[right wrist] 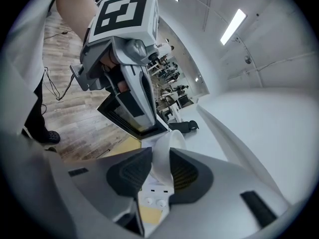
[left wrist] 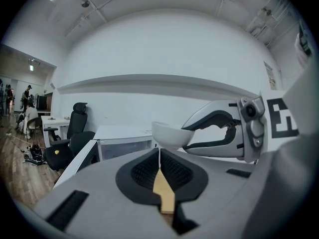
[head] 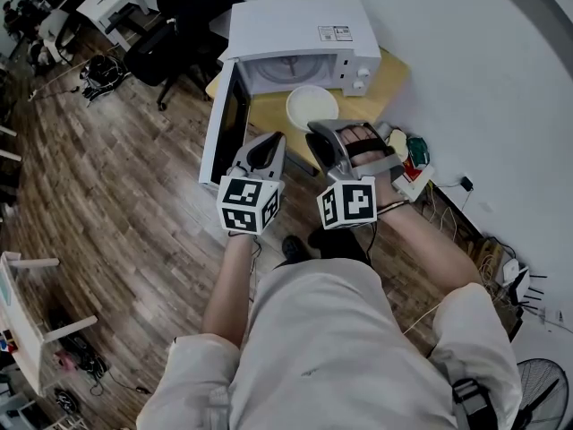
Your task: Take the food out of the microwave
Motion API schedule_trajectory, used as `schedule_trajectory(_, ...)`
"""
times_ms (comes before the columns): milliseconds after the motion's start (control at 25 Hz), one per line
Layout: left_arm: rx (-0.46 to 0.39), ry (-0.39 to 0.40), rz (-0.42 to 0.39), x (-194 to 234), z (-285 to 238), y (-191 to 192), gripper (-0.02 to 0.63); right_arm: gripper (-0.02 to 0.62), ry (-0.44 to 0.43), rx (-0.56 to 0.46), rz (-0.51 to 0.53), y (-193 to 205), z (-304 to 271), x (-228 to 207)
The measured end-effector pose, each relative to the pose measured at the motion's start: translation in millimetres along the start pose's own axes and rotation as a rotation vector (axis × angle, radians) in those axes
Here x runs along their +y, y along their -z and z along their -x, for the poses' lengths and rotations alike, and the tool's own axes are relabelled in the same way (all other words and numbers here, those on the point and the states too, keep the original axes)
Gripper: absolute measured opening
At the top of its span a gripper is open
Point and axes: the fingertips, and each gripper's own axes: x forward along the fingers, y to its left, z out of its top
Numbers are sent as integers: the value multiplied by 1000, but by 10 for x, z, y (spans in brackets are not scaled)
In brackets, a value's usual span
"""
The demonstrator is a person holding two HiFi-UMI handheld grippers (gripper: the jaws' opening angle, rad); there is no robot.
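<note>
The white microwave (head: 295, 34) stands on a small yellow table (head: 394, 68), its door (head: 228, 119) swung open to the left. In front of the open cavity a white bowl (head: 312, 106) hangs above the table, its inside plain white. My right gripper (head: 322, 135) is shut on the bowl's near rim; in the right gripper view the bowl wall (right wrist: 169, 143) sits pinched between the pads of the right gripper (right wrist: 160, 156). My left gripper (head: 271, 139) is beside it, next to the door, shut with nothing in it. In the left gripper view the left gripper (left wrist: 160, 151) has its pads together, with the bowl (left wrist: 169, 133) just beyond.
A black office chair (head: 175, 30) stands left of the microwave on the wooden floor. A power strip with small items (head: 412, 164) and cables lies by the wall on the right. A fan (head: 537, 392) is at the lower right. The open door edge (left wrist: 75, 158) is close on the left.
</note>
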Motion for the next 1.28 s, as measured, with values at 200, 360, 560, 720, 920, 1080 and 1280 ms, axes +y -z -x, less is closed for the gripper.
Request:
schedule_trajectory(200, -7, 3, 8, 25, 3, -29, 11, 110, -4, 3, 18, -44, -2, 0)
schedule_trajectory(360, -3, 3, 6, 48, -11, -35, 9, 110, -1, 8, 20, -37, -21, -4)
schedule_trajectory(560, 3, 5, 2, 66, -28, -25, 9, 109, 2, 13, 17, -24, -53, -17)
schedule_trajectory(720, 5, 5, 3, 85, -41, -23, 9, 109, 7, 15, 21, -23, -70, -34)
schedule_trajectory(920, 11, 8, 6, 95, -72, -16, 9, 109, 5, 21, 17, -2, -91, -43)
schedule_trajectory(1080, 12, 13, 15, 120, -102, 6, 9, 109, 3, 25, 18, 18, -130, -35)
schedule_trajectory(1280, 16, 17, 20, 160, -116, 22, 9, 109, 5, 30, 19, 20, -177, -45)
